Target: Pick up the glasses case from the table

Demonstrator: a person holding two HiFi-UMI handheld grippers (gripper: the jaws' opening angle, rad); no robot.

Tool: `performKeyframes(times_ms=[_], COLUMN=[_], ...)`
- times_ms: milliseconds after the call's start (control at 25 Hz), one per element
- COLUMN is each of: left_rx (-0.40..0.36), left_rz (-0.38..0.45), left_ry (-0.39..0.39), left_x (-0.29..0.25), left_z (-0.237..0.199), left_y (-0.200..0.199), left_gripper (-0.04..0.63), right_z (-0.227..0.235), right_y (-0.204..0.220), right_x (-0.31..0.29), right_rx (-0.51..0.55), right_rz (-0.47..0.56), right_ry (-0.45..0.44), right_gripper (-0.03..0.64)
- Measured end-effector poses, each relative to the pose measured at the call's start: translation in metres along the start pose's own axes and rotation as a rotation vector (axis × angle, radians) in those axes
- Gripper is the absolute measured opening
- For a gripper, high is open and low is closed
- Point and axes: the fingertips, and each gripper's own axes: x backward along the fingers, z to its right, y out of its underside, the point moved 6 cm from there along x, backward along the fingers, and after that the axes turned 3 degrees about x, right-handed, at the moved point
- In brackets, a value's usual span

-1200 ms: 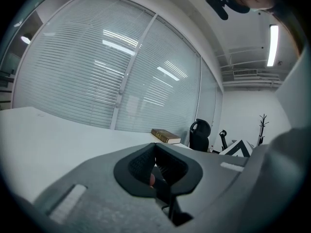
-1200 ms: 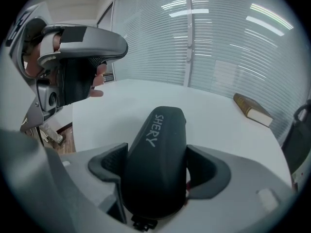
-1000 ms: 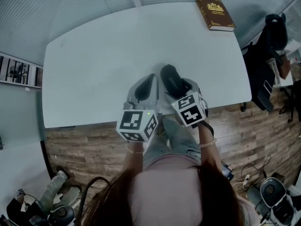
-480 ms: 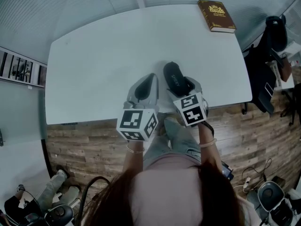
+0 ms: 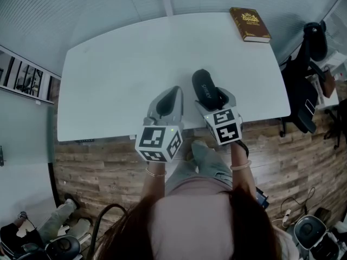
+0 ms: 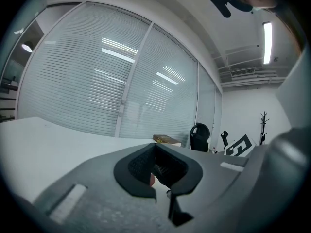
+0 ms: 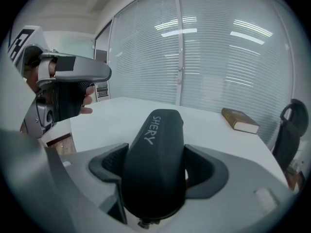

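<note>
The glasses case (image 5: 204, 86) is a black oblong hard case with "SHERY" in pale letters. My right gripper (image 5: 210, 99) is shut on its near end, and the case sticks out forward over the near part of the white table (image 5: 119, 75). In the right gripper view the case (image 7: 155, 135) fills the gap between the two dark pads and looks lifted off the tabletop. My left gripper (image 5: 167, 99) hangs just left of it, jaws together with nothing held. In the left gripper view its pads (image 6: 141, 171) meet in front of the lens.
A brown hardback book (image 5: 249, 24) lies at the table's far right corner, also seen as the book (image 7: 240, 120). A black office chair (image 5: 312, 64) stands beyond the right end of the table. Window blinds run behind the table; the wood floor (image 5: 97, 161) lies under me.
The right gripper keeps its hold on the case and has drifted slightly toward me and to the right. The left gripper has hardly moved.
</note>
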Motion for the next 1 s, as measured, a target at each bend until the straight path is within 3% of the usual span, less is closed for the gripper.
performKeyframes(times_ms=[1000], left_rx=[-0.056], left_rz=[0.069], left_ry=[0.035], left_x=[0.062], left_z=[0.000], left_y=[-0.021], left_gripper=[0.003], right_z=[-0.024], right_y=[-0.033], right_x=[0.059], right_rx=[-0.004], right_rz=[0.184], right_ry=[0.080], right_gripper=[0.360])
